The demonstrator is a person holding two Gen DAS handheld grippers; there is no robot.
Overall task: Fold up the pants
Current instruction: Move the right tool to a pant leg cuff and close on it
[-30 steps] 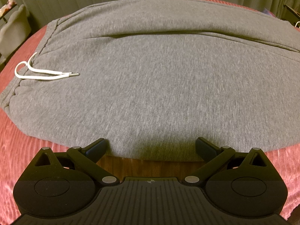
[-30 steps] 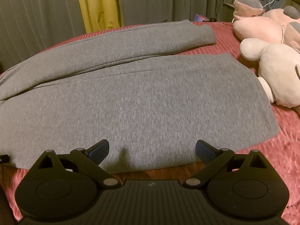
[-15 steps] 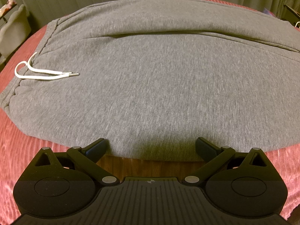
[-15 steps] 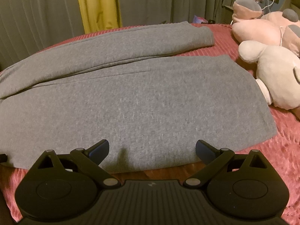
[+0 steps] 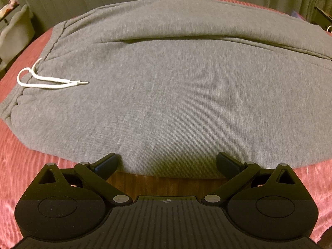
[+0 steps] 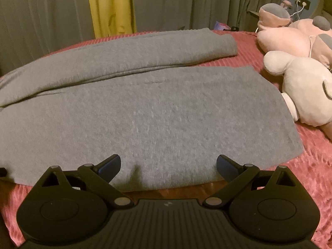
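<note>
Left wrist view: the left gripper (image 5: pixel 167 161) is spread wide and holds nothing, its fingertips at the near edge of the grey pants (image 5: pixel 176 95). The pants lie flat on the red bedspread (image 5: pixel 25 166). The white drawstring (image 5: pixel 49 82) lies at 10 o'clock, by the waistband.

Right wrist view: the right gripper (image 6: pixel 168 162) is likewise released at the near edge of the pants (image 6: pixel 155 114). The second leg extends toward 12 o'clock. Plush toys (image 6: pixel 300 83) rest at 2 o'clock.
</note>
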